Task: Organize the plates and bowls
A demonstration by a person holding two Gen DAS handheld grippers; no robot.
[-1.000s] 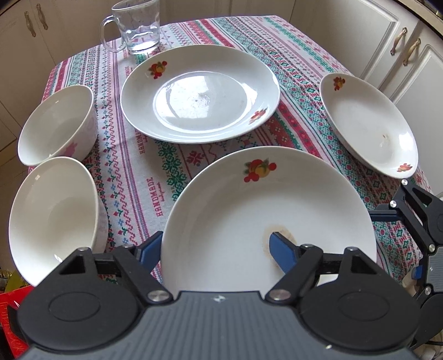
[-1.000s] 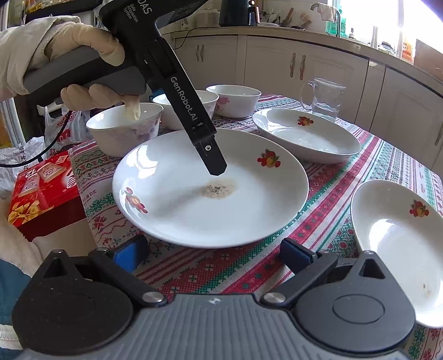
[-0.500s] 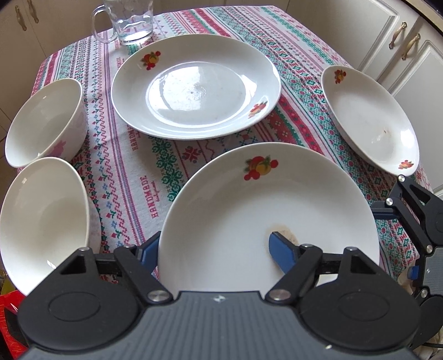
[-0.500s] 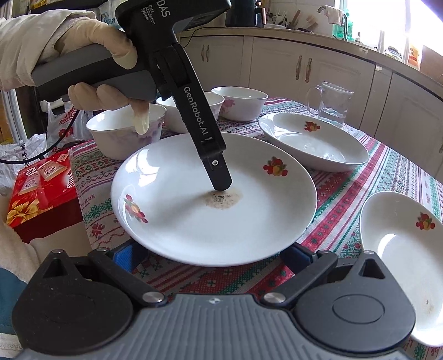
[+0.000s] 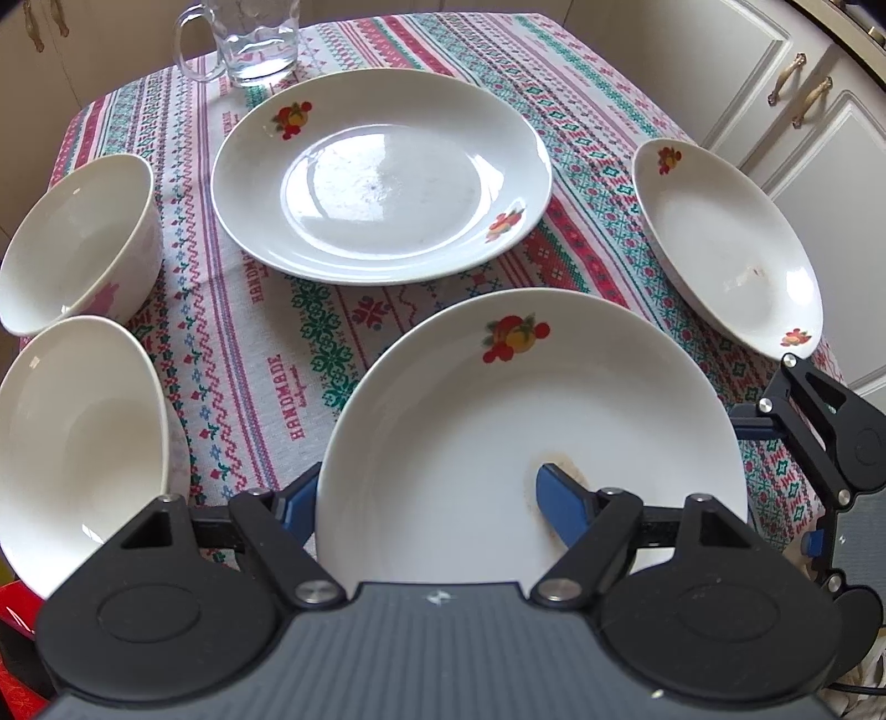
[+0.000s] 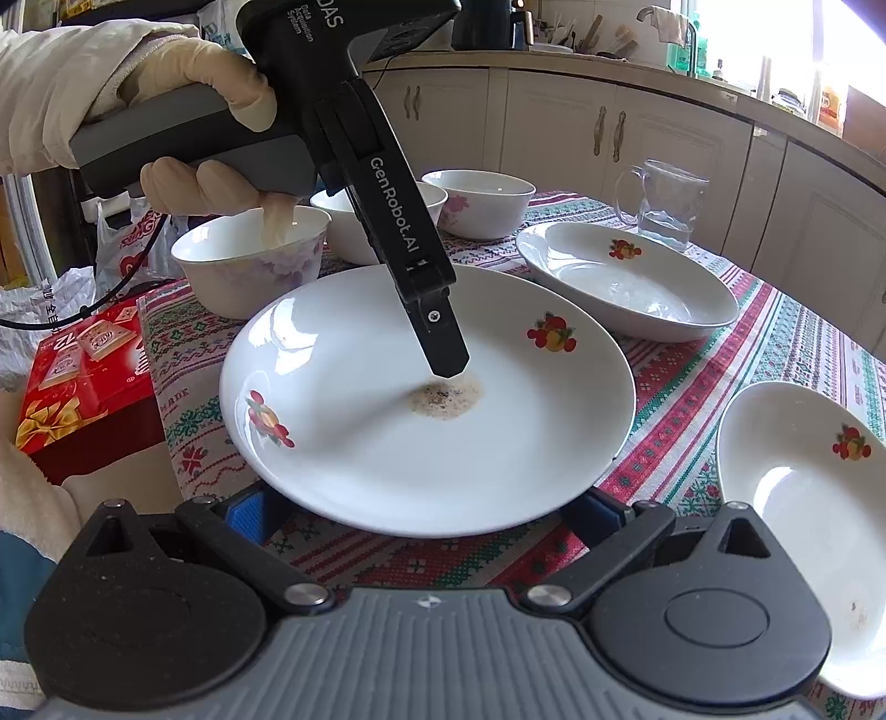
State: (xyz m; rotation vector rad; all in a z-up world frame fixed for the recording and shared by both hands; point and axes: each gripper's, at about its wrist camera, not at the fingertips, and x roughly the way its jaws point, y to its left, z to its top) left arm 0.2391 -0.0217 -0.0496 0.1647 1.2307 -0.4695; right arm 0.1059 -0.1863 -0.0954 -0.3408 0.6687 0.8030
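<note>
A white plate (image 5: 526,421) with fruit motifs and a brown stain at its middle is in my left gripper (image 5: 429,498), which is shut on it. One pad lies on the stain inside and the other sits under the rim. In the right wrist view that plate (image 6: 387,443) is raised off the cloth on its near side, with the left gripper's upper finger (image 6: 443,343) pressing at the stain. My right gripper (image 6: 423,515) is open just below the plate's near rim, which partly covers its blue pads. A gloved hand (image 6: 210,183) holds the left gripper.
On the patterned tablecloth (image 5: 266,354) sit a large plate (image 5: 382,177), a deep plate (image 5: 725,243) at the right, two bowls (image 5: 77,243) (image 5: 72,454) at the left and a glass mug (image 5: 255,39). A third bowl (image 6: 249,260) and a red box (image 6: 83,387) stand beyond.
The stained plate has come up and nearer in the right wrist view, and its rim now covers the right gripper's pads. The left gripper keeps its hold.
</note>
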